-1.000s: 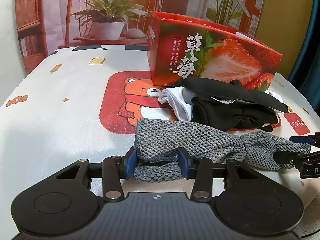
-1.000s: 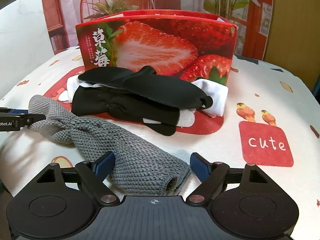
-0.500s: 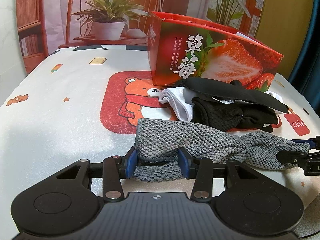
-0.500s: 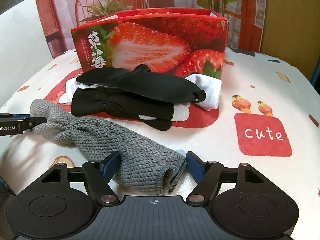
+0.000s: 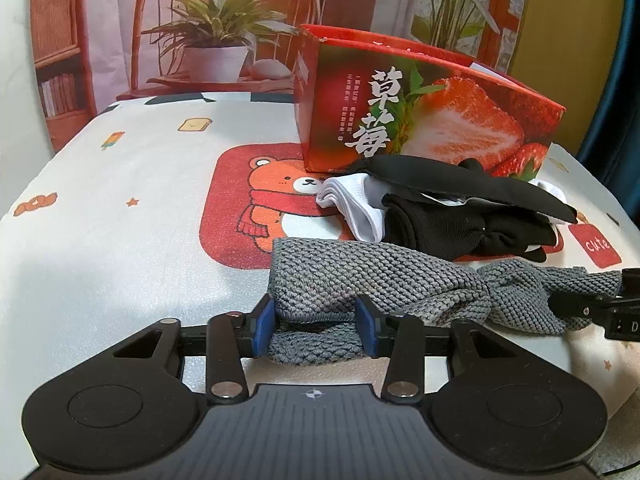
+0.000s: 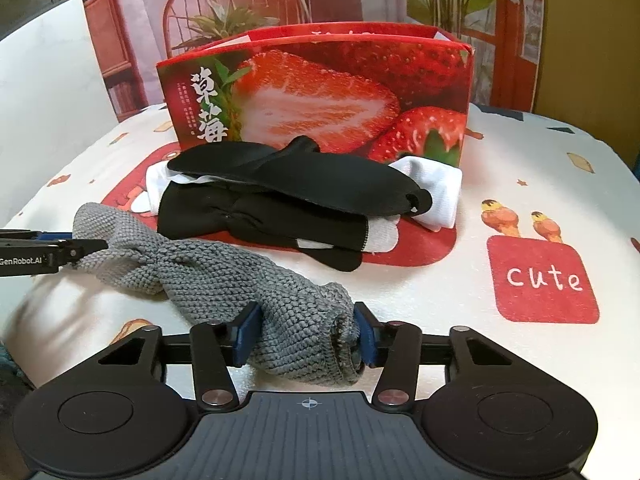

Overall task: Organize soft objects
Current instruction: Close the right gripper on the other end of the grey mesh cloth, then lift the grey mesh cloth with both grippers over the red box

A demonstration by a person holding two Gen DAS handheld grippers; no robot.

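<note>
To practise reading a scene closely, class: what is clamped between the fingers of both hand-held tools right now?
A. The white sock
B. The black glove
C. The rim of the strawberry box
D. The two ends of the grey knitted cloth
D: the left tool pinches one end of the grey knitted cloth and the right tool pinches the other end, while the black and white items lie untouched by the strawberry box.

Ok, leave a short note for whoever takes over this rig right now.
Left tool: shut on one end of the gray knit cloth.
Right tool: shut on the opposite end; the cloth lies twisted between them on the table.
Black and white soft items are piled in front of the strawberry box.
Done: both ends gripped.
Left: tidy the cloth, then sort the pile; I cannot see inside the box.
</note>
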